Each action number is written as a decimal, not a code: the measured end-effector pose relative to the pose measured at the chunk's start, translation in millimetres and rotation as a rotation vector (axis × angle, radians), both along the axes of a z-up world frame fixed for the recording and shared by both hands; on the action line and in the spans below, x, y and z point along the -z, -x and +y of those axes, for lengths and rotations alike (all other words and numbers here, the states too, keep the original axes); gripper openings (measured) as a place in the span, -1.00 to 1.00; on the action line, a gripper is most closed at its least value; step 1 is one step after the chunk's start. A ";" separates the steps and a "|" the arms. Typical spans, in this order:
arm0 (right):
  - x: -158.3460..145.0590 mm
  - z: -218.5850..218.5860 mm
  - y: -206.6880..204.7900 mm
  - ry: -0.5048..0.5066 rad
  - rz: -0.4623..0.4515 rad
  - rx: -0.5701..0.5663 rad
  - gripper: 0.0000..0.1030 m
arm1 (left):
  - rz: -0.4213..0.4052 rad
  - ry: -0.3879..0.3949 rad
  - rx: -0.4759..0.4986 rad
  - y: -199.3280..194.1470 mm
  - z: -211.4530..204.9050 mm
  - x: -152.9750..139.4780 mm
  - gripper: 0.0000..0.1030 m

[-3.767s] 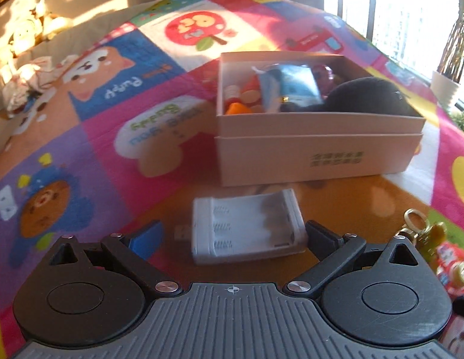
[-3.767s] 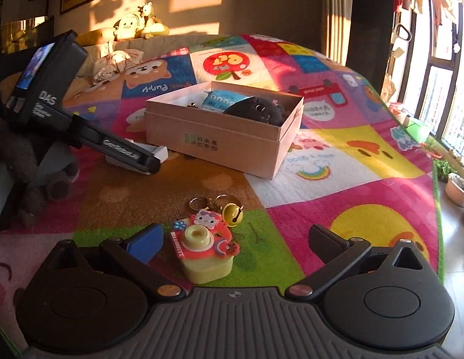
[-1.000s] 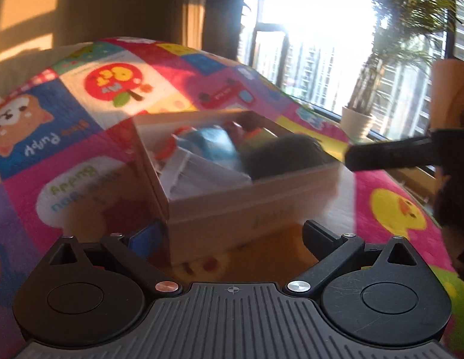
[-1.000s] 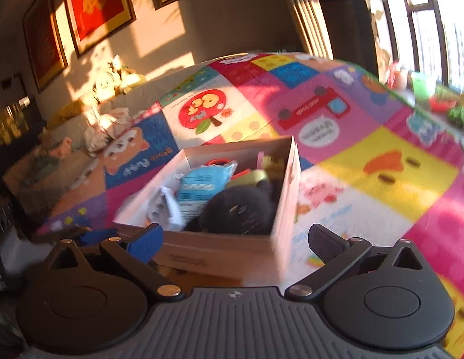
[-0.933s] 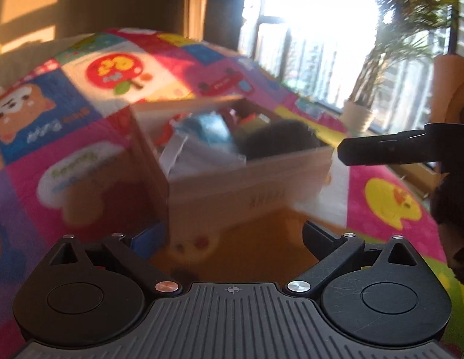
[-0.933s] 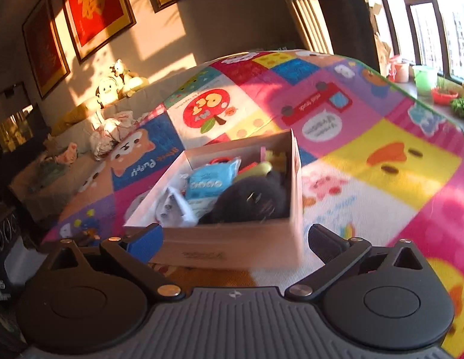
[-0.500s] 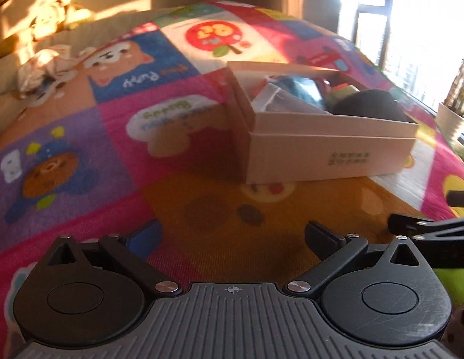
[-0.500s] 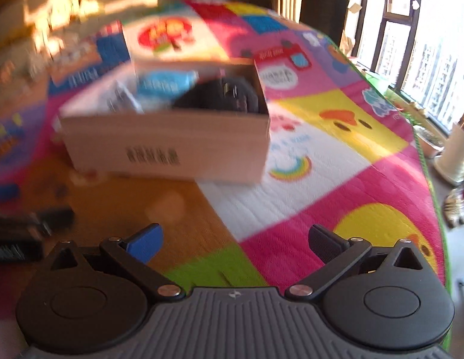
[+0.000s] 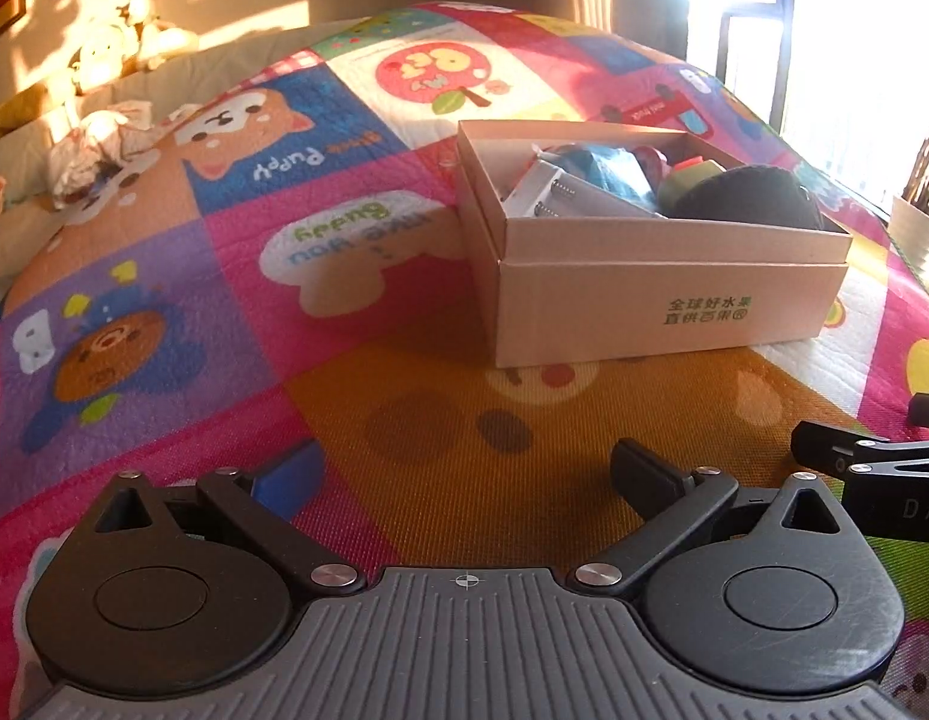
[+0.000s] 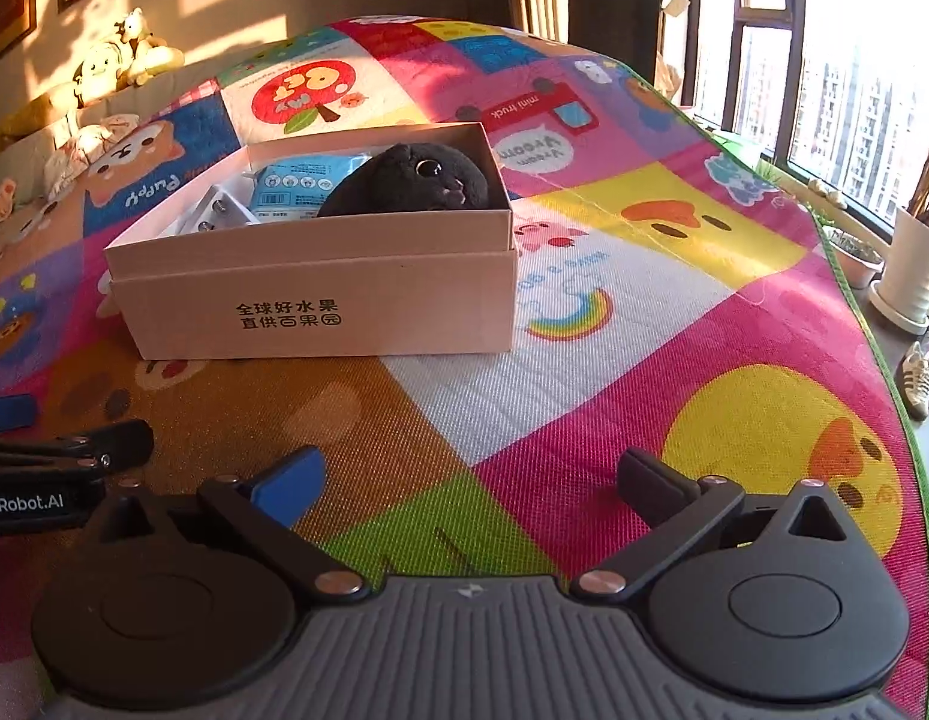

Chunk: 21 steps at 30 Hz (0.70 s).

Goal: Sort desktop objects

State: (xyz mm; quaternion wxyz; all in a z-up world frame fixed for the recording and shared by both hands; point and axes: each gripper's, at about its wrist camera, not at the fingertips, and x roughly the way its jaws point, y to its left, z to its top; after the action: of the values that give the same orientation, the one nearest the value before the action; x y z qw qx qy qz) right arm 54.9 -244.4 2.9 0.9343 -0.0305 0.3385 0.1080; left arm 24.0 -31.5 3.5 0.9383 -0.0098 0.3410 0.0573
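1. Left wrist view: the left tool (image 9: 464,474) sits low over the orange square of the play mat (image 9: 236,294), its two fingers spread wide with nothing between them.
2. Beyond it, the cardboard box (image 9: 662,306) stands on the mat, well apart from the tool and off to the right.
3. Inside the box lie a black plush toy (image 9: 746,201), a blue packet (image 9: 608,171) and a white battery holder (image 9: 560,198), with a few smaller bits at the far side that are too cramped to name.
4. Right wrist view: the right tool (image 10: 470,480) is likewise wide open and empty, hovering over the green and pink squares near the mat's front edge.
5. From here the box (image 10: 320,294) is far and to the left, the plush (image 10: 416,180) filling its right end, the packet (image 10: 296,186) beside it.
6. Soft toys (image 10: 122,57) line the far wall, and a potted plant (image 10: 914,264) stands on the floor at the right.
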 end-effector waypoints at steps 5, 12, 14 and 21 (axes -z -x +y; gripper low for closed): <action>-0.4 0.5 -0.3 -0.001 0.000 0.000 1.00 | 0.000 -0.001 -0.001 -0.2 -0.2 -0.2 1.00; -0.2 -0.2 -0.5 0.000 -0.001 0.000 1.00 | 0.000 -0.001 -0.001 -0.5 -1.8 -0.3 1.00; -0.2 0.4 -0.4 -0.001 0.000 0.000 1.00 | -0.001 0.000 -0.001 -0.4 0.2 -0.1 1.00; -0.1 0.1 -0.3 -0.001 -0.001 0.000 1.00 | -0.001 0.000 -0.002 -0.4 -1.1 -0.1 1.00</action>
State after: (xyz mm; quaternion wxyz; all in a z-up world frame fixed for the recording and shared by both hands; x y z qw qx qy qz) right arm 55.2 -244.2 3.0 0.9345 -0.0300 0.3379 0.1080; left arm 24.4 -32.6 3.7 0.9383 -0.0100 0.3407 0.0583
